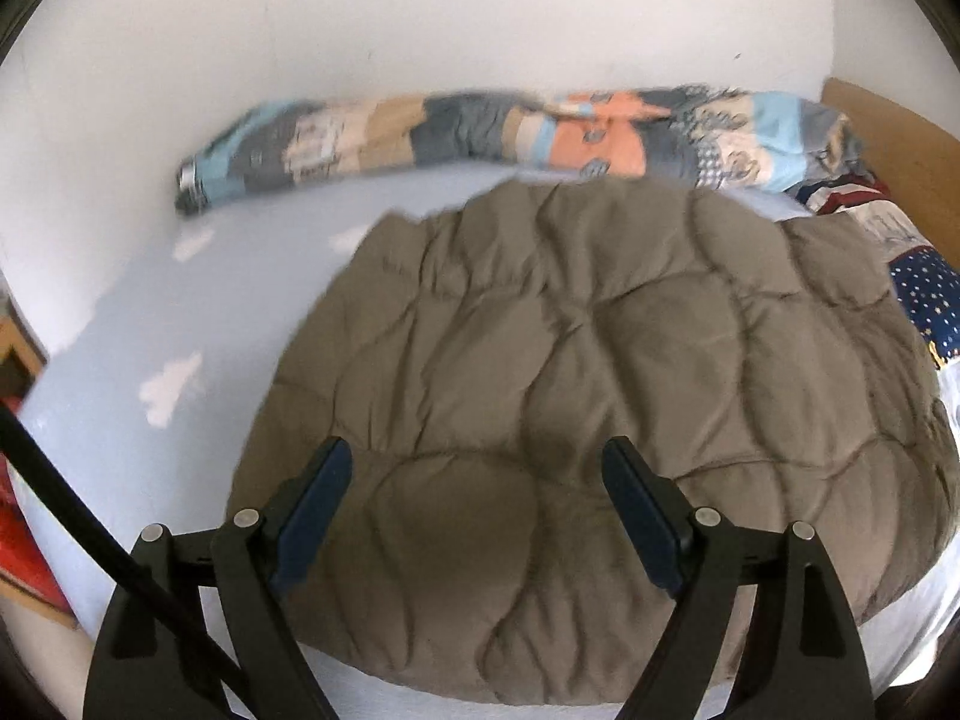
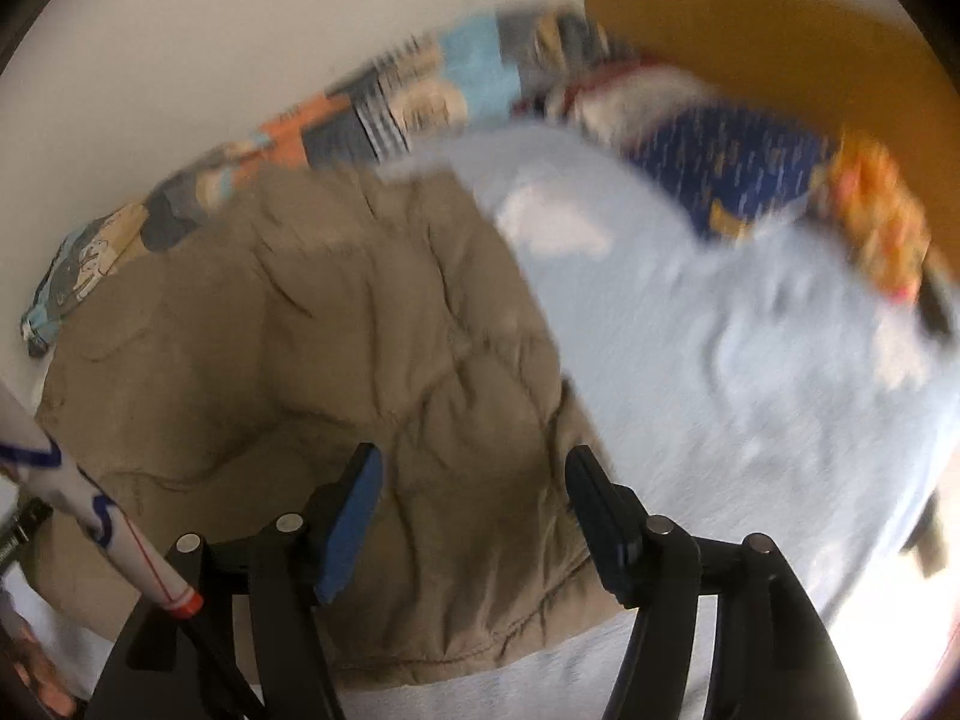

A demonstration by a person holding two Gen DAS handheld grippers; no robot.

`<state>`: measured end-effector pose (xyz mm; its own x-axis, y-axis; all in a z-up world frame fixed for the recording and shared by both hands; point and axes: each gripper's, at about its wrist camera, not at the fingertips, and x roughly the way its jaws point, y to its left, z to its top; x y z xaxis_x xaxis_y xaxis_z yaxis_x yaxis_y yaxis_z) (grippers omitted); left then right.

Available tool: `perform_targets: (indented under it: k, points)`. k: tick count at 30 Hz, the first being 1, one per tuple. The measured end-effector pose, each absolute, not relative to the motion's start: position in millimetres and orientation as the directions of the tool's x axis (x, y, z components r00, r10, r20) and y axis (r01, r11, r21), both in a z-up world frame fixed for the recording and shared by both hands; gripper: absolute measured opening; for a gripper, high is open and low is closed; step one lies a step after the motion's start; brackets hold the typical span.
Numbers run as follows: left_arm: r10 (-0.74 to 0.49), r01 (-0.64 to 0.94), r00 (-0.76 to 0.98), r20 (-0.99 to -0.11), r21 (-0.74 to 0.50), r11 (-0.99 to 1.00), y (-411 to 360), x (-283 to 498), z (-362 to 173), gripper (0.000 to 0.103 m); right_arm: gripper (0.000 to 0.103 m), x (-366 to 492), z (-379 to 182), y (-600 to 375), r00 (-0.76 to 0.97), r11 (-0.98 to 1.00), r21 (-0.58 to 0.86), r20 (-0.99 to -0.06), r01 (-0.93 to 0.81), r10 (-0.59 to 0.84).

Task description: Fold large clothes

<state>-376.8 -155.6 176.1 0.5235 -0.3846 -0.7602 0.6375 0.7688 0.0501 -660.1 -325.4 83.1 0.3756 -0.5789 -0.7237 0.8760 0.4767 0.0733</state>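
Observation:
A large olive-brown quilted garment [image 1: 570, 372] lies folded and spread flat on a light blue bed sheet [image 1: 198, 300]. My left gripper [image 1: 477, 456] is open and empty, held above the garment's near part. In the right wrist view the same garment [image 2: 312, 360] fills the left half. My right gripper [image 2: 474, 462] is open and empty, held over the garment's right edge where it meets the sheet [image 2: 750, 360]. This view is motion-blurred.
A rolled patchwork blanket [image 1: 480, 132] lies along the white wall at the back. A navy dotted pillow [image 1: 927, 294] and a wooden headboard [image 1: 900, 138] are at the right. An orange item [image 2: 882, 222] lies by the pillow. A black cable [image 1: 90, 516] crosses at the left.

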Motion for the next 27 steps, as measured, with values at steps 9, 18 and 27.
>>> perform_targets:
  k: [9,18,27]
  points:
    - [-0.394,0.686,0.488,-0.779,0.064,0.725,-174.3,-392.8,168.4,0.085,0.068,-609.0,104.7,-270.4,0.519,0.667,0.030,-0.654,0.744,-0.550]
    - [-0.357,0.690,0.461,-0.812,0.075,0.720,-181.4,-388.9,151.2,0.085,0.069,-569.0,70.4,-266.8,0.468,0.702,0.012,-0.753,0.712,-0.463]
    - [-0.349,0.694,0.461,-0.816,0.086,0.714,-183.1,-391.1,148.1,0.086,0.073,-566.1,49.7,-278.0,0.441,0.703,0.024,-0.794,0.711,-0.418]
